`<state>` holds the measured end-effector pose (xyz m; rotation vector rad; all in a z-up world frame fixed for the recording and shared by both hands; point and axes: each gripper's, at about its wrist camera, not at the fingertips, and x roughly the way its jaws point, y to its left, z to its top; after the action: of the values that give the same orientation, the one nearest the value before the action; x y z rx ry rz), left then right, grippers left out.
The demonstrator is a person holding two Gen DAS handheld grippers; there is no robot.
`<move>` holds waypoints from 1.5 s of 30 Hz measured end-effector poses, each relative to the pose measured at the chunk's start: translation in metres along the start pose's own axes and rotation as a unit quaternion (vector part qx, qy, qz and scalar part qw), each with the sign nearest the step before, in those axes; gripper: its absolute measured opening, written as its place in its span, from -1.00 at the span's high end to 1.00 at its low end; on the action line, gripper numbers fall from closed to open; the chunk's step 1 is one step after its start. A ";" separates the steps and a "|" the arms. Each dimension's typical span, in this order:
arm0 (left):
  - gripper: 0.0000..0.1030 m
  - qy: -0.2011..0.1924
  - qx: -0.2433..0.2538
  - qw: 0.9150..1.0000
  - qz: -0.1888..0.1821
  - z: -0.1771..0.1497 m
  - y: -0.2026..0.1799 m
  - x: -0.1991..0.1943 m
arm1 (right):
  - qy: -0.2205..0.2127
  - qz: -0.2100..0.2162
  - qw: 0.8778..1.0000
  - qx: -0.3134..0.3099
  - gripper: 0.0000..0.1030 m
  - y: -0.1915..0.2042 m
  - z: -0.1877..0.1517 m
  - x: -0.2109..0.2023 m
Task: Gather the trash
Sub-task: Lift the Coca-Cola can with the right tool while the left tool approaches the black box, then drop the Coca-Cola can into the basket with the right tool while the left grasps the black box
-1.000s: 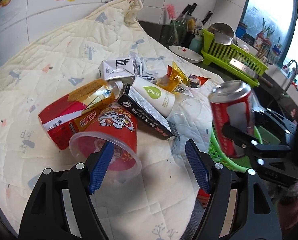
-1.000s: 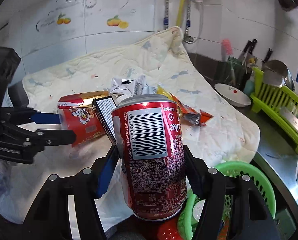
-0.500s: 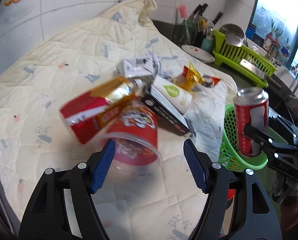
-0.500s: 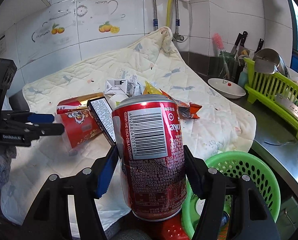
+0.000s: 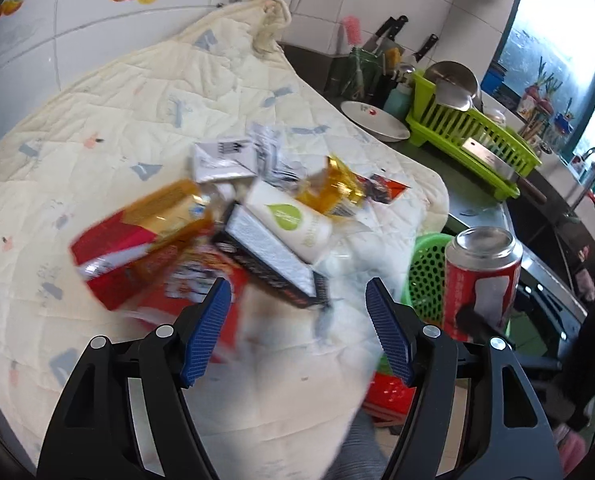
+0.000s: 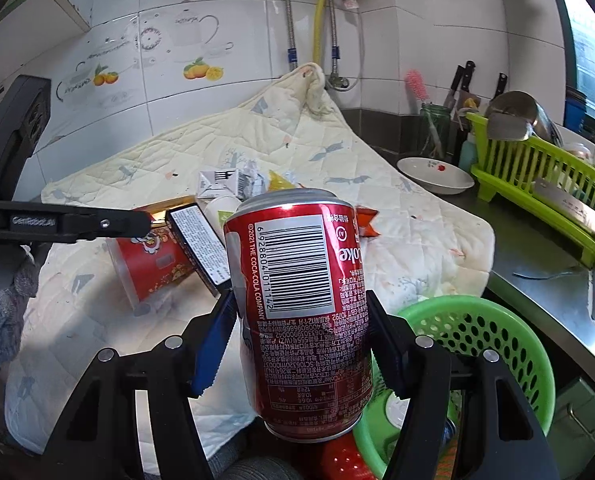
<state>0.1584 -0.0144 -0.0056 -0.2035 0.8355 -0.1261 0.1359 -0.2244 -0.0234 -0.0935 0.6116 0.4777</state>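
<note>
On a tiled kitchen counter a cream quilted cloth carries a heap of trash at my left camera's centre. My right gripper is clamped on an upright red cola can, with the green basket at four o'clock of it. My left gripper hangs over the heap, jaws apart and empty.

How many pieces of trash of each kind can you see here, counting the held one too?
Cola can: 1
Red cup: 1
Black box: 1
White leaf-logo bottle: 1
Orange bottle: 1
Red packet: 1
White carton: 1
Snack wrappers: 2, yellow wrapper, red wrapper
Total: 9, as far as the blur allows
</note>
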 end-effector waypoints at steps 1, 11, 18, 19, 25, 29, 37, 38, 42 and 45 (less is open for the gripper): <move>-0.33 0.002 -0.004 1.000 0.003 -0.001 -0.005 0.004 | -0.001 -0.001 1.000 0.004 -0.20 -0.004 -0.002 -0.002; -0.25 0.020 -0.117 0.992 0.044 -0.013 -0.009 0.050 | -0.003 -0.010 1.000 0.029 -0.20 -0.031 -0.021 -0.015; -0.25 -0.004 -0.147 0.984 0.095 -0.014 -0.006 0.056 | 0.002 -0.015 0.999 0.051 -0.20 -0.052 -0.035 -0.017; -0.25 -0.003 -0.154 0.983 0.104 -0.013 -0.005 0.056 | 0.002 -0.015 0.998 0.054 -0.20 -0.055 -0.037 -0.017; -0.25 -0.015 -0.183 0.976 0.119 -0.016 -0.011 0.058 | 0.005 -0.017 0.997 0.070 -0.20 -0.069 -0.047 -0.019; -0.25 -0.013 -0.211 0.967 0.142 -0.019 -0.009 0.063 | 0.006 -0.017 0.997 0.076 -0.20 -0.075 -0.053 -0.020; -0.25 -0.020 -0.251 0.952 0.173 -0.020 -0.004 0.079 | 0.006 -0.018 0.997 0.081 -0.20 -0.081 -0.055 -0.021; -0.25 -0.020 -0.256 0.950 0.176 -0.021 -0.003 0.081 | 0.007 -0.019 0.996 0.082 -0.20 -0.081 -0.056 -0.021; -0.25 -0.037 -0.261 0.947 0.181 -0.021 -0.001 0.084 | 0.009 -0.023 0.996 0.090 -0.20 -0.086 -0.060 -0.022; -0.14 -0.040 -0.270 0.946 0.175 -0.022 0.004 0.086 | 0.010 -0.026 0.995 0.095 -0.20 -0.088 -0.062 -0.023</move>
<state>0.1996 -0.0299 -0.0833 -0.5664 0.7983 0.4490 0.1268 -0.3262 -0.0654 0.0653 0.6706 0.3668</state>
